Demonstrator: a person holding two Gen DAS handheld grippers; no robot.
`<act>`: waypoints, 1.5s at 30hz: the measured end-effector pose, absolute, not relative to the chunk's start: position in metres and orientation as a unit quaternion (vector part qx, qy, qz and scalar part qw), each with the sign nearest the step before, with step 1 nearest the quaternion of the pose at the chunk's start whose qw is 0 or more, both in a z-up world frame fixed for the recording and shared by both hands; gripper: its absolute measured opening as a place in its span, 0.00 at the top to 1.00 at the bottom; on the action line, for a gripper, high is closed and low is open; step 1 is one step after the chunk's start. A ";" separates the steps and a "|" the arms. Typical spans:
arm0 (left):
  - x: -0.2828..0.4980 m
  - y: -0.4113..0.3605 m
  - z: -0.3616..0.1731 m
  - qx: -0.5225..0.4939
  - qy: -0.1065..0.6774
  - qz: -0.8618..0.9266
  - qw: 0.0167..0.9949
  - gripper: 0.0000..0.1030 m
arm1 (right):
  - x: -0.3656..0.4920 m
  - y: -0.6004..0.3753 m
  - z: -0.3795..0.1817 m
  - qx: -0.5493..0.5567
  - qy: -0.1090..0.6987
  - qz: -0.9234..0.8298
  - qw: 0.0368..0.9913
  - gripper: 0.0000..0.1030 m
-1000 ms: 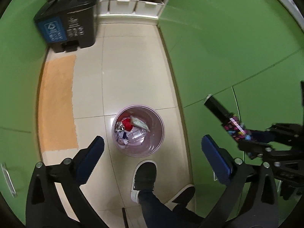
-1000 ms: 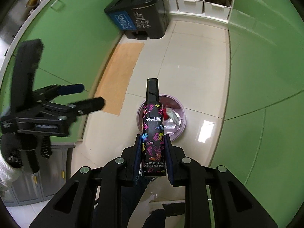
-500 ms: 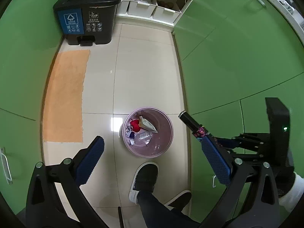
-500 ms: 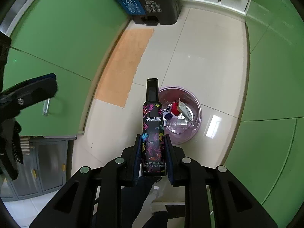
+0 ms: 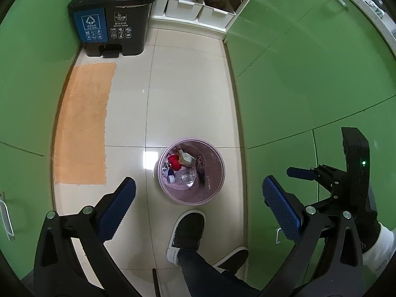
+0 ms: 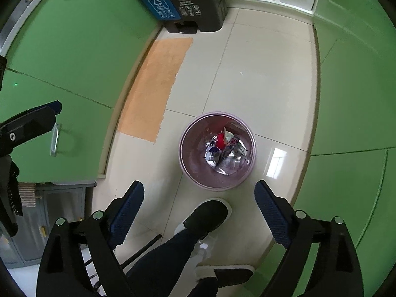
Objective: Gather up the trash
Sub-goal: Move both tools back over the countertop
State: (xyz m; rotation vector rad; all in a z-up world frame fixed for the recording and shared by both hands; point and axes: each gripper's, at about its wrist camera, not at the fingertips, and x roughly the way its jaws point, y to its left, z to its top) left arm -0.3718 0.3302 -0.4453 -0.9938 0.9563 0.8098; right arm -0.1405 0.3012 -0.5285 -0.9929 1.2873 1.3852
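Note:
A pink waste bin [image 5: 215, 188] stands on the tiled floor below both grippers; it also shows in the right wrist view [image 6: 195, 173]. Inside lie a clear bottle [image 5: 184, 175], a red item [image 5: 174, 161], a wrapper and the dark patterned spray bottle [image 5: 200, 165]. My left gripper [image 5: 198, 203] is open and empty, high above the floor. My right gripper [image 6: 199, 206] is open and empty above the bin; its fingers also show at the right of the left wrist view [image 5: 300, 173].
A black two-part pedal bin [image 5: 113, 19] stands at the far wall, with white storage boxes [image 5: 198, 10] beside it. An orange mat [image 5: 84, 123] lies left of the pink bin. Green cabinets line both sides. The person's shoe [image 5: 188, 230] is beside the bin.
My right gripper opened and let go of the spray bottle, which now lies in the pink bin. Both grippers shifted a little over the bin.

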 end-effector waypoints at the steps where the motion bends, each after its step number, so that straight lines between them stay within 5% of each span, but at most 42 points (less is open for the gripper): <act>1: -0.370 0.329 -0.442 -0.445 0.429 0.362 0.698 0.03 | -0.140 0.300 -0.524 -0.406 0.528 0.567 0.484 0.12; 16: -0.327 0.292 -0.283 -0.389 0.407 0.327 0.759 0.03 | -0.138 0.230 -0.330 -0.327 0.499 0.560 0.575 0.06; 29: -0.241 0.208 -0.125 -0.293 0.382 0.226 0.847 0.03 | -0.077 0.076 -0.139 -0.216 0.425 0.503 0.721 0.06; 45: -0.076 0.081 -0.046 -0.181 0.385 0.049 0.904 0.03 | 0.015 -0.134 -0.061 -0.129 0.385 0.345 0.846 0.06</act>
